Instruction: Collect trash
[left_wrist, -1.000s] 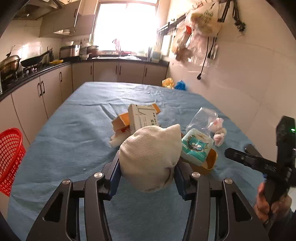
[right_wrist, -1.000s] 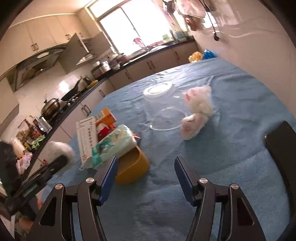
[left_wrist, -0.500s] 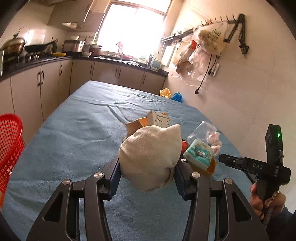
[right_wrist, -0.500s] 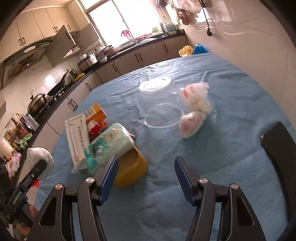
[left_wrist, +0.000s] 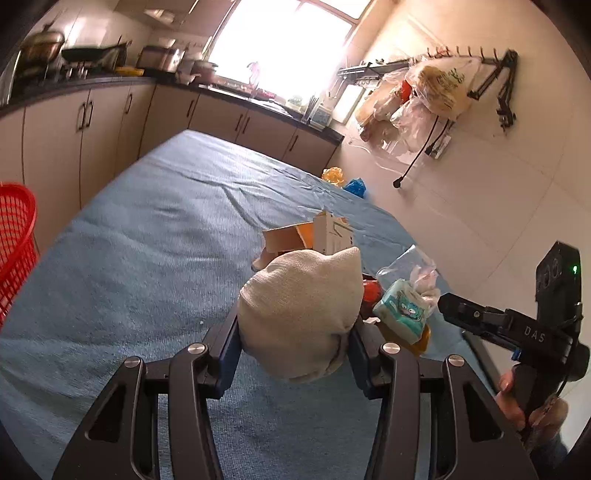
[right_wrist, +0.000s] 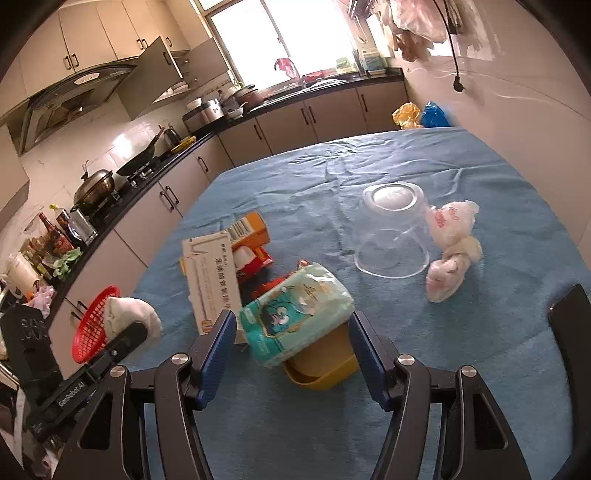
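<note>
The left gripper (left_wrist: 293, 341) keeps its jaws clamped on the cream cloth wad (left_wrist: 301, 314) and has swung it toward the red basket (left_wrist: 16, 236) beside the counter (left_wrist: 147, 258), so disposal looks imminent. The right gripper (right_wrist: 291, 350), jaws released and empty, has risen above the tissue pack (right_wrist: 295, 314), the likely next pickup

The red basket (left_wrist: 16, 243) is cut off by the left edge of the left wrist view; in the right wrist view the cloth wad (right_wrist: 129, 317) covers part of it. The tissue pack (right_wrist: 295, 314) hides most of the yellow bowl (right_wrist: 321, 373). The wad also hides the near parts of the boxes (left_wrist: 314, 236). The box's print (right_wrist: 216, 280) is too small to read.
</note>
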